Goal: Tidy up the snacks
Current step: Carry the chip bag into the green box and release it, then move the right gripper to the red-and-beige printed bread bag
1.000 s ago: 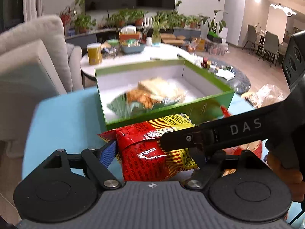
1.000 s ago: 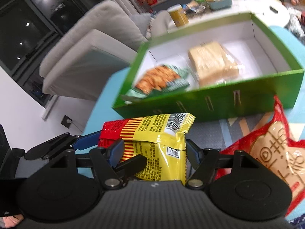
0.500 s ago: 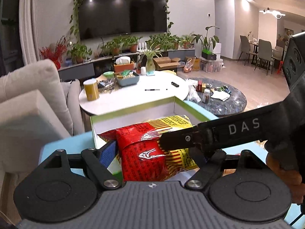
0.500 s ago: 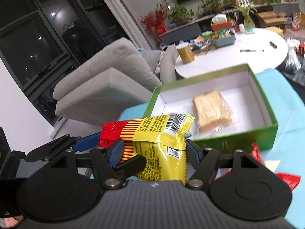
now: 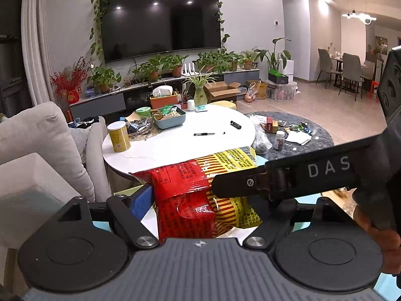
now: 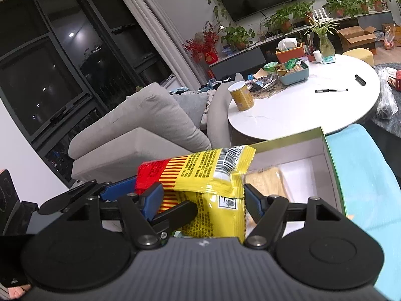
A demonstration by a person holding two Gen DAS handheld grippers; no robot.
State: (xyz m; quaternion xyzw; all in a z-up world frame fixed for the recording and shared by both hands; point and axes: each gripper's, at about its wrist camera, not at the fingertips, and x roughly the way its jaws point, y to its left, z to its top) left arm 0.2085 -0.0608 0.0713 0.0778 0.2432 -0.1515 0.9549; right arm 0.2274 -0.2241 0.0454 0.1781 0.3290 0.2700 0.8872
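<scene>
A red and yellow snack bag [image 5: 200, 195] is held between both grippers, raised above the green box [image 6: 333, 175]. My left gripper [image 5: 200, 200] is shut on its red end. My right gripper [image 6: 203, 200] is shut on its yellow end [image 6: 210, 188]. The right gripper's body crosses the left wrist view [image 5: 300, 175]. The box has a white inside and holds a clear-wrapped bread pack [image 6: 268, 183]. The box sits on a light blue table [image 6: 363, 175].
A round white table [image 5: 180, 145] stands behind with a yellow can [image 5: 118, 136], a blue tray [image 5: 170, 118] and a pen [image 5: 204, 134]. A grey sofa [image 6: 140, 135] is to the left. A dark round table [image 5: 300, 135] with clutter is at the right.
Both grippers have lifted the snack bag up and tilted back. The box has dropped low in both views, and the red bag on the table has left view.
</scene>
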